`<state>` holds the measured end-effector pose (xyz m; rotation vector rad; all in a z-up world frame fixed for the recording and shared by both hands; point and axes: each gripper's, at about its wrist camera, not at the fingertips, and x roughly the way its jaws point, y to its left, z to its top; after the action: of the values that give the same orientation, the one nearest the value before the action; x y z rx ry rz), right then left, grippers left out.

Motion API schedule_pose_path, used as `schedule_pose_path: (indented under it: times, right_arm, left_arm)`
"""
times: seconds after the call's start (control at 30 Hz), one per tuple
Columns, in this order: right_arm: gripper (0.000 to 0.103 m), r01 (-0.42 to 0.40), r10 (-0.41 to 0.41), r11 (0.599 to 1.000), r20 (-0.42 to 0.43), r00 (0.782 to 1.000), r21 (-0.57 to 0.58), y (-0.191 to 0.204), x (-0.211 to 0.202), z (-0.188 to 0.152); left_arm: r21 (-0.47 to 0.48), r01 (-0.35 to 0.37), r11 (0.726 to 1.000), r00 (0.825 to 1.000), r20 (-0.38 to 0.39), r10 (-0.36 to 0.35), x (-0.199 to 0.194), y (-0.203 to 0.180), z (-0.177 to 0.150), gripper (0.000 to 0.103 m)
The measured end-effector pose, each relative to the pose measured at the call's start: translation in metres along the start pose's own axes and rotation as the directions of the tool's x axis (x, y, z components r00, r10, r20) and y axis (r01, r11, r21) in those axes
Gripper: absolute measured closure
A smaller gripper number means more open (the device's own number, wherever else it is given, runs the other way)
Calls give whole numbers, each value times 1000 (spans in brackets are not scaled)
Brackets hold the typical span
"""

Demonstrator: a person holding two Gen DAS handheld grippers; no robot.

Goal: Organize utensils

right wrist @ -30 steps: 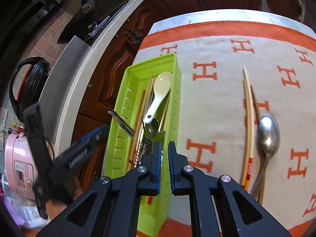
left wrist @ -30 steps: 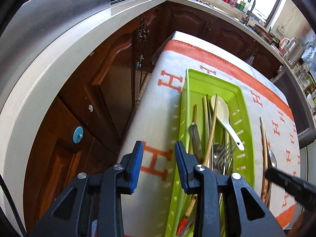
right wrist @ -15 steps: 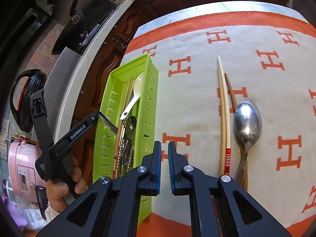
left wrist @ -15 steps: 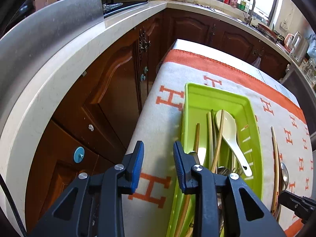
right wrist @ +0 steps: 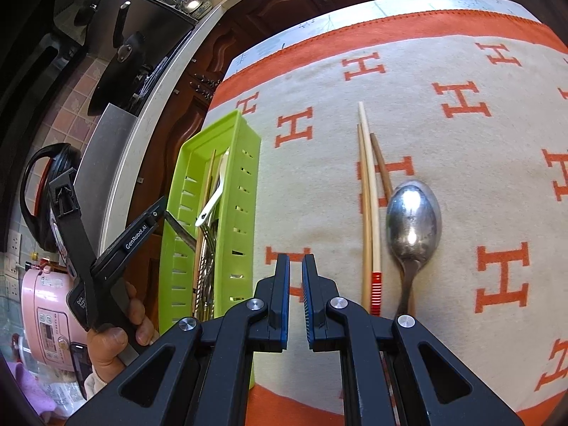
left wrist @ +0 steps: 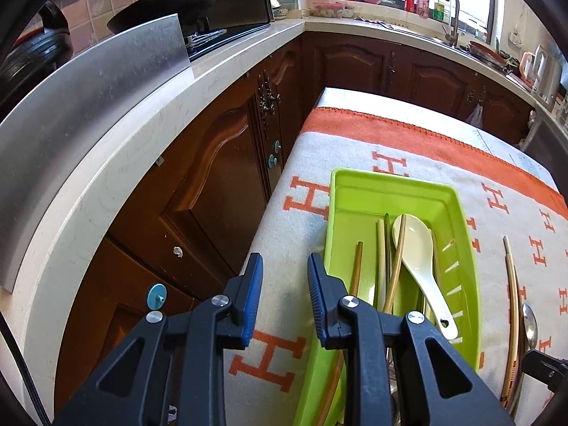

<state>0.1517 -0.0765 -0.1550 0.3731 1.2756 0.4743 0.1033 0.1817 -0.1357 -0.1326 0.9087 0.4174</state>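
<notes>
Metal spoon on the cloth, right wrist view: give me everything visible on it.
The metal spoon looks like dull, scuffed steel with bright glints on its oval bowl. It lies flat on the H-patterned cloth, outside the green tray, bowl pointing away from the camera, narrow handle running back behind the right gripper. A dark brown chopstick passes under its left edge. Nothing grips it.

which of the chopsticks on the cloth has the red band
The pale chopstick next to the metal spoon, red band near its close end. The other pale one is plain; the dark brown one lies partly under the spoon.

"GenRobot.AI" on left gripper (right wrist: 170, 220); "H" pattern on blanket (right wrist: 461, 99)
</notes>
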Motion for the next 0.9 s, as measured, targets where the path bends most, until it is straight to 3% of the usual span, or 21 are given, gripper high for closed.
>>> schedule_pose_path:
  times: [0.33, 0.47, 0.63, 0.8, 0.9]
  right_arm:
    - [96, -9, 9, 1000, 17, 1000, 30, -14, -7, -1]
    - [96, -11, 10, 999, 23, 1000, 38, -18, -10, -2]
    - [96, -13, 11, 999, 29, 1000, 43, -23, -13, -4]
    - [96, -16, 14, 999, 46, 999, 42, -26, -22, -4]
    - [96, -19, 17, 999, 49, 999, 40, -27, -24, -5]
  left_arm:
    - [8, -18, 1000, 1000, 23, 17, -8, -10, 3, 85]
    - [19, 29, 999, 999, 45, -30, -15, -18, 1, 85]
    - [84, 66, 994, 998, 17, -67, -9, -41, -4, 81]
    - [40, 138, 990, 990, -31, -137, -12, -38, -3, 81]
    - [-2, 203, 979, 977, -73, -203, -16, -28, -4, 81]
